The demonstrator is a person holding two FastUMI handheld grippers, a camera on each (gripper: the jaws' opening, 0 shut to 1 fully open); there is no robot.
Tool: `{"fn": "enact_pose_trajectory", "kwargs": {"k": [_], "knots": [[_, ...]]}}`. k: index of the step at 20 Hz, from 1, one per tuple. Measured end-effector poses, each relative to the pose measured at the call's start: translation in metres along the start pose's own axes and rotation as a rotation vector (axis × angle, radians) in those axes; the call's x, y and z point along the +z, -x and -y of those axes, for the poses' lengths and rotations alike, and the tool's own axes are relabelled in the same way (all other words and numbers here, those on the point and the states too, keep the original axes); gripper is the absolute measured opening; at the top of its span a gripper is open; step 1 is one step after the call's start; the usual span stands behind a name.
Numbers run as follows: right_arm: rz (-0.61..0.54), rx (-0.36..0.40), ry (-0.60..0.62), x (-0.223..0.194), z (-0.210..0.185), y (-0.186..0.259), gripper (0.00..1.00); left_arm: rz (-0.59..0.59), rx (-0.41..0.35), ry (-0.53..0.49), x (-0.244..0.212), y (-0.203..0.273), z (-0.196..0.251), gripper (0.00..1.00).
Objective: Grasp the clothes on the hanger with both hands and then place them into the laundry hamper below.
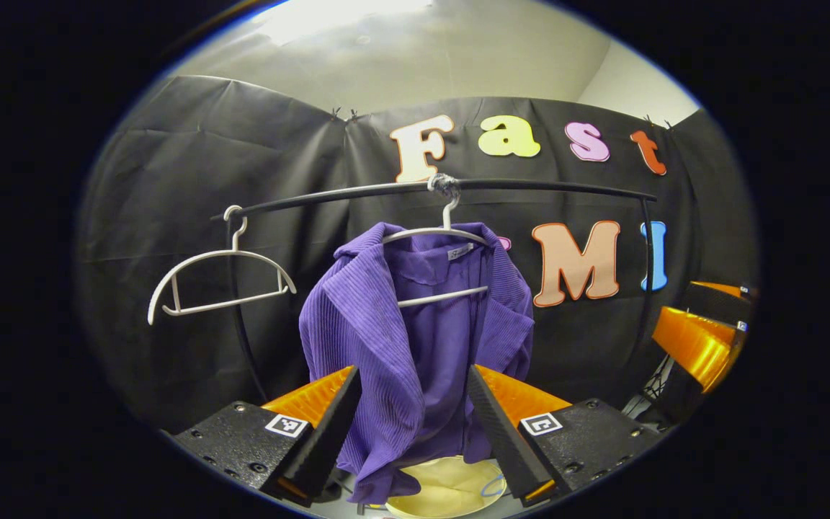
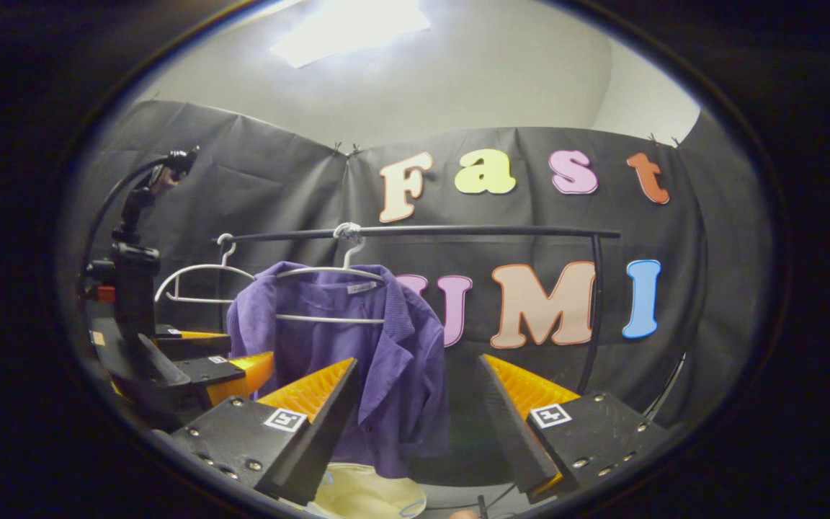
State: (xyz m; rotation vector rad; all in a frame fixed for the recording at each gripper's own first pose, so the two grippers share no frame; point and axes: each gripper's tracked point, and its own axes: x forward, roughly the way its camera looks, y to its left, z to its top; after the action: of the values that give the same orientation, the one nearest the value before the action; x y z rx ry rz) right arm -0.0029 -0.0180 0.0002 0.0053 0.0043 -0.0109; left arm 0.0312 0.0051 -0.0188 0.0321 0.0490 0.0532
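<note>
Hanging from a thin white hanger [image 1: 435, 234], the ribbed purple shirt [image 1: 400, 339] faces both grippers' wide jaws.

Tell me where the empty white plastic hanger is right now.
In the left gripper view, the empty white plastic hanger hangs at the left end of the black rail, left of the purple corduroy shirt on its own hanger.

Two wedge-shaped fingers are seen on the left tool [image 1: 413, 422], each carried on a black block dotted with screws and marked by a small square black-and-white tag. The same ribbed wedges, screws and tags are seen on the right tool [image 2: 415, 418]. A black post and curved cable are carried atop the left tool.
</note>
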Motion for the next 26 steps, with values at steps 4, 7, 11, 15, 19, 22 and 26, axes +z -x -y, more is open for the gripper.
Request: {"fn": "enact_pose_trajectory", "kwargs": {"k": [4, 7, 11, 15, 19, 22, 26], "knots": [[-0.006, -0.023, 0.002, -0.002, 0.010, 0.000, 0.94, -0.025, 0.032, -0.006, -0.011, -0.017, -0.007, 0.85], [-0.012, -0.042, 0.004, -0.005, 0.018, -0.004, 0.94, -0.035, 0.047, 0.004, -0.017, -0.028, -0.011, 0.80], [-0.016, -0.057, 0.005, -0.007, 0.025, -0.011, 0.97, -0.036, 0.065, -0.005, -0.018, -0.041, -0.016, 0.70], [-0.019, -0.050, 0.005, -0.013, 0.025, -0.021, 0.94, -0.043, 0.046, 0.011, -0.019, -0.046, -0.015, 0.34], [-0.035, -0.020, 0.007, -0.022, 0.016, -0.032, 0.94, -0.067, 0.081, 0.019, -0.022, -0.045, -0.027, 0.04], [-0.044, 0.011, 0.006, -0.027, 0.007, -0.046, 0.94, -0.086, 0.097, 0.062, -0.022, -0.044, -0.034, 0.01], [-0.050, 0.054, 0.010, -0.033, -0.004, -0.062, 0.94, -0.088, 0.075, 0.080, -0.020, -0.039, -0.033, 0.00]]}}
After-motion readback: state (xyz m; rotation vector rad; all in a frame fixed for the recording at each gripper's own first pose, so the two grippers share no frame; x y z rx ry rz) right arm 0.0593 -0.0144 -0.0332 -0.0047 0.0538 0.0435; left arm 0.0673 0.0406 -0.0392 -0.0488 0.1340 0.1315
